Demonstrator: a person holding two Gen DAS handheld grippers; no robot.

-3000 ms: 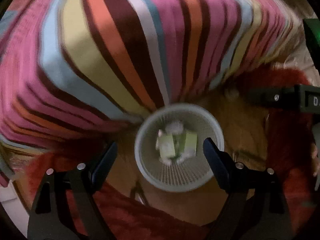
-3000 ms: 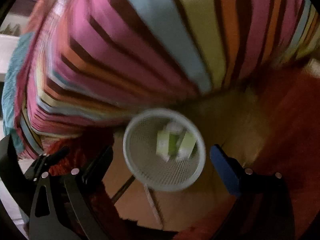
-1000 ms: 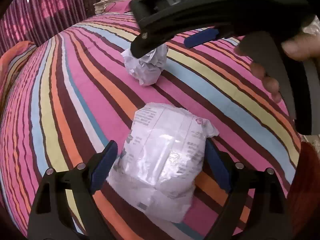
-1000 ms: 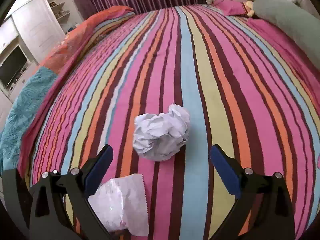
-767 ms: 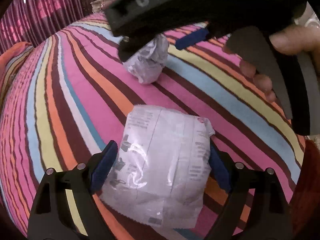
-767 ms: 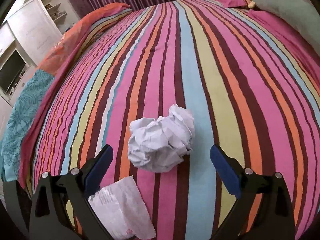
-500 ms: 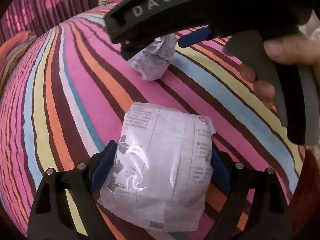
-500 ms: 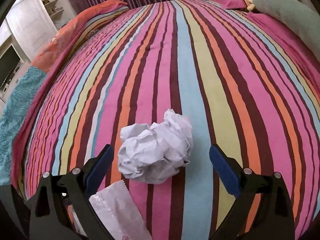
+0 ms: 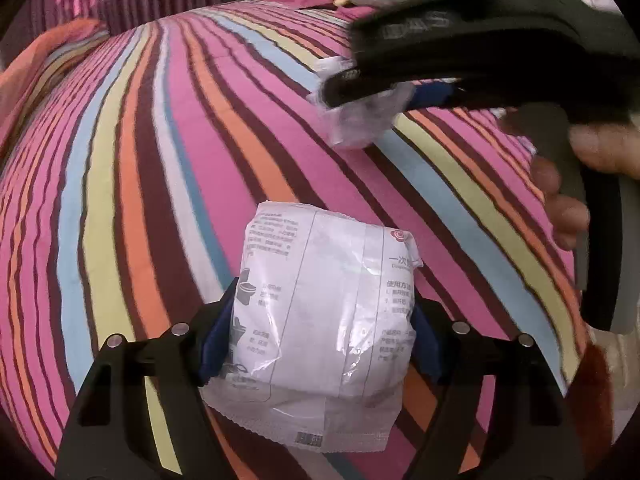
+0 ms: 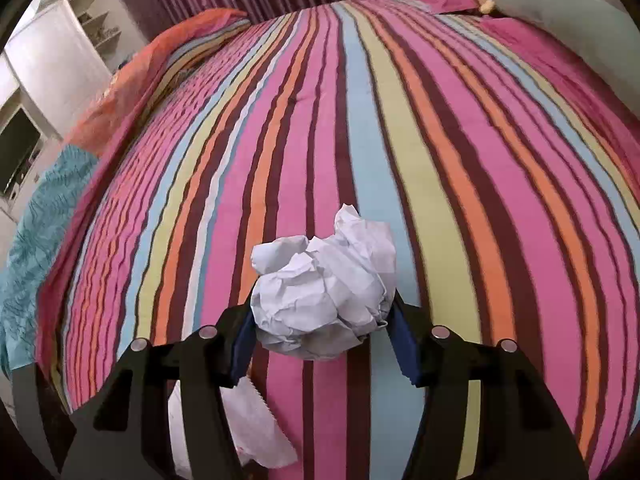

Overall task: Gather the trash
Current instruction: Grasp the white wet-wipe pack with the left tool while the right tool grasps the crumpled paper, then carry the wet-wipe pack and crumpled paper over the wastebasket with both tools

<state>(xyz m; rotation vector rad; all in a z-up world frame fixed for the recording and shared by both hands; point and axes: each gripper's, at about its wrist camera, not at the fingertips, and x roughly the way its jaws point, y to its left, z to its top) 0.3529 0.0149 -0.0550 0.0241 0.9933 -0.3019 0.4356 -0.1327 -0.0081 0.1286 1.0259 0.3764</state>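
Note:
A white plastic packet (image 9: pixel 320 312) with printed text lies on the striped bedspread (image 9: pixel 160 160), between the blue pads of my left gripper (image 9: pixel 320 340). The jaws are closing and both pads press its sides. A crumpled white paper ball (image 10: pixel 324 300) sits between the pads of my right gripper (image 10: pixel 324 344), whose jaws are closing and squeeze it from both sides. In the left wrist view the right gripper (image 9: pixel 372 96) reaches in from the upper right over the paper ball (image 9: pixel 356 124), held by a person's hand (image 9: pixel 568 184). The packet's edge (image 10: pixel 248 420) shows low left in the right wrist view.
The bedspread (image 10: pixel 360 120) runs far ahead. A grey-green pillow (image 10: pixel 560 20) lies at the far right and an orange blanket (image 10: pixel 160 60) at the far left. A teal cloth (image 10: pixel 36 232) hangs over the left edge. White cabinets (image 10: pixel 52 60) stand beyond it.
Both pairs of jaws have narrowed: the left pads now press the packet, the right pads now press the paper ball. Three seconds ago both views showed a white basket with trash.

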